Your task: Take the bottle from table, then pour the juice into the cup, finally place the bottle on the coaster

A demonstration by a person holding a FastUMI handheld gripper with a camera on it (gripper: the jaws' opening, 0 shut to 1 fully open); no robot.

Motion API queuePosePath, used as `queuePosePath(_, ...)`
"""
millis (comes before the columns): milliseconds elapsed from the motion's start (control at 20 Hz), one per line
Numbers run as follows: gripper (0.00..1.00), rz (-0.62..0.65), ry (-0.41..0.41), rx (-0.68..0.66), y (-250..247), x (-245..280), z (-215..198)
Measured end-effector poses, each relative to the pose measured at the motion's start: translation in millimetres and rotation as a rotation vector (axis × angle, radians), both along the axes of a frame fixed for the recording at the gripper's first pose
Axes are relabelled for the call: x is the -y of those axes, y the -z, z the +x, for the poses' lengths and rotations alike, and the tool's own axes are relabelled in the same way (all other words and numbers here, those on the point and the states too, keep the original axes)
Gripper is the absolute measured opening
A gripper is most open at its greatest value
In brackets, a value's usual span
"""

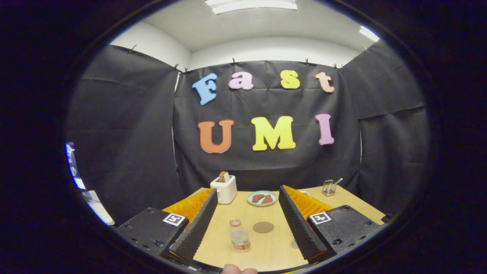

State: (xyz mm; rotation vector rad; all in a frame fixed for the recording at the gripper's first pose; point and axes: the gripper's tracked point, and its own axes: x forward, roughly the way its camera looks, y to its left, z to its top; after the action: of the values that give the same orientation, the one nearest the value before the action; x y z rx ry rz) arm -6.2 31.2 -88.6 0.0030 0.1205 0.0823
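Observation:
A small bottle (240, 240) with a pale top and an orange-red label stands on the wooden table (266, 251), between my two fingers and nearer the left one. Just behind it is a small clear cup (235, 222) with a reddish rim. A round brown coaster (263, 227) lies flat to the right of the cup, also between the fingers. My gripper (247, 190) is open and held above the table. Its fingers spread wide on either side of these objects and touch none of them.
At the far side of the table stand a white toaster (224, 189) with a slice in it and a plate (262, 203) with two brown pieces. A glass holder (329, 187) with a utensil sits far right. A fingertip (237, 270) shows below the fingers.

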Motion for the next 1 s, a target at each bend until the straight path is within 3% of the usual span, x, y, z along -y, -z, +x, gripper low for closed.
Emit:
queuePosePath(300,1.00,-0.063,-0.021,-0.053,82,-8,-9)
queuePosePath(550,1.00,-0.043,-0.007,-0.131,159,-12,-12)
queuePosePath(750,1.00,-0.062,0.016,-0.191,204,-17,3)
queuePosePath(1000,1.00,-0.067,0.016,-0.175,234,-22,30)
